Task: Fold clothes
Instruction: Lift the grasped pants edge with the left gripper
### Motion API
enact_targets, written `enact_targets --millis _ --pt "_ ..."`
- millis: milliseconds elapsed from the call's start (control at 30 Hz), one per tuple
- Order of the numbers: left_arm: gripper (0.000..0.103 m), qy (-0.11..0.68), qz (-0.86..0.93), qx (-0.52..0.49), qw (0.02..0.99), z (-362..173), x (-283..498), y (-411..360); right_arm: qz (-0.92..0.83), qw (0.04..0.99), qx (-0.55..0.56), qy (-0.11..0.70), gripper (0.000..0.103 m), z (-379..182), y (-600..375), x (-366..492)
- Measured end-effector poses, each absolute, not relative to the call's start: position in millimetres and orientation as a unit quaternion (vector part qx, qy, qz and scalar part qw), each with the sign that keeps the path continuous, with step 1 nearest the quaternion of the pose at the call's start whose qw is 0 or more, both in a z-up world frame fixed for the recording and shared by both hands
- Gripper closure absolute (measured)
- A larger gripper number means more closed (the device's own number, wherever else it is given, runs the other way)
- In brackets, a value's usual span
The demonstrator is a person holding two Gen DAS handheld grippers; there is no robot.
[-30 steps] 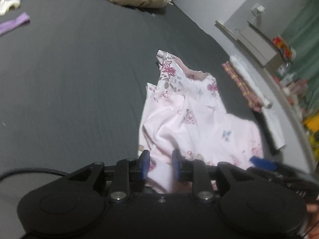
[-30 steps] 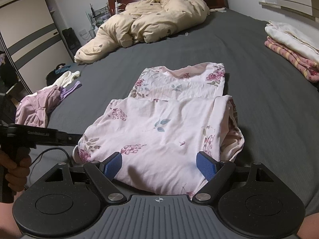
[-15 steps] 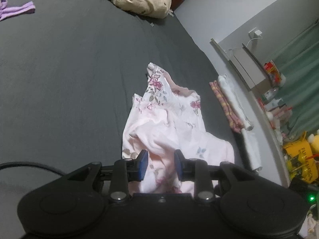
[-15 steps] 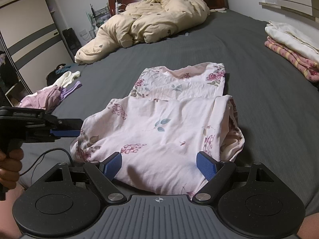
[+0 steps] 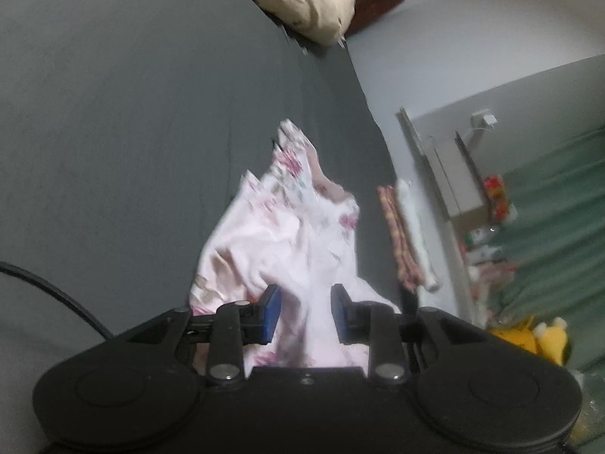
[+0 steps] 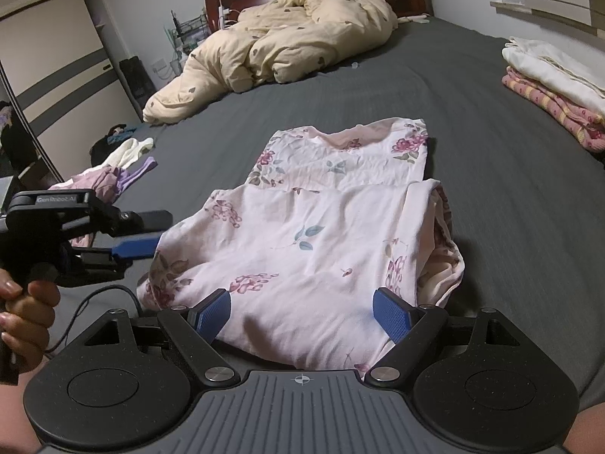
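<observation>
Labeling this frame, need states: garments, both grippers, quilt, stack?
floral pink garment: partly folded, lower half doubled over, on bed
left gripper: jaws apart, fabric between, contact unclear
right gripper: open, over near hem
beige quilt: bunched by headboard
stack of folded clothes: folded, at bed edge
purple clothes: unfolded heap

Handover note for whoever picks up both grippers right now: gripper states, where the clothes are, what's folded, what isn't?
Left gripper: partly open, fabric of the floral garment between its pads; whether it grips is unclear.
Right gripper: wide open, holding nothing, over the garment's near edge.
Garment lies on the dark bed sheet, lower half already folded up over the upper half, bunched at its right side.
Folded stack sits far right; an unfolded pile waits far left.
Left: finish this fold, then the pile.
</observation>
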State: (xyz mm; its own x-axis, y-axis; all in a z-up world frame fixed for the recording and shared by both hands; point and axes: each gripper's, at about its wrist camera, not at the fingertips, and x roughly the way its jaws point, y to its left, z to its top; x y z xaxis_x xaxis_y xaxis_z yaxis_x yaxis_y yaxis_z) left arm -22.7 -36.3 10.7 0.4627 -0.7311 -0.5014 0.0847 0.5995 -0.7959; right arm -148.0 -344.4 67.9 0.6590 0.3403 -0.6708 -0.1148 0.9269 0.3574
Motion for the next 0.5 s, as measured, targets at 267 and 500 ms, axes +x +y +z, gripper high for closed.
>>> enact_targets --millis 267,500 --pt "0.075 0.481 -0.246 -0.339 0.77 0.7 -21.6 -30.8 0.125 0.901 0.14 0.392 0.019 72.6 -338.5 -154.9" --pt "0.076 0.48 -0.247 -0.355 0.763 -2.9 -17.6 -45.9 0.125 0.9 0.141 0.392 0.018 72.4 -338.5 -155.2"
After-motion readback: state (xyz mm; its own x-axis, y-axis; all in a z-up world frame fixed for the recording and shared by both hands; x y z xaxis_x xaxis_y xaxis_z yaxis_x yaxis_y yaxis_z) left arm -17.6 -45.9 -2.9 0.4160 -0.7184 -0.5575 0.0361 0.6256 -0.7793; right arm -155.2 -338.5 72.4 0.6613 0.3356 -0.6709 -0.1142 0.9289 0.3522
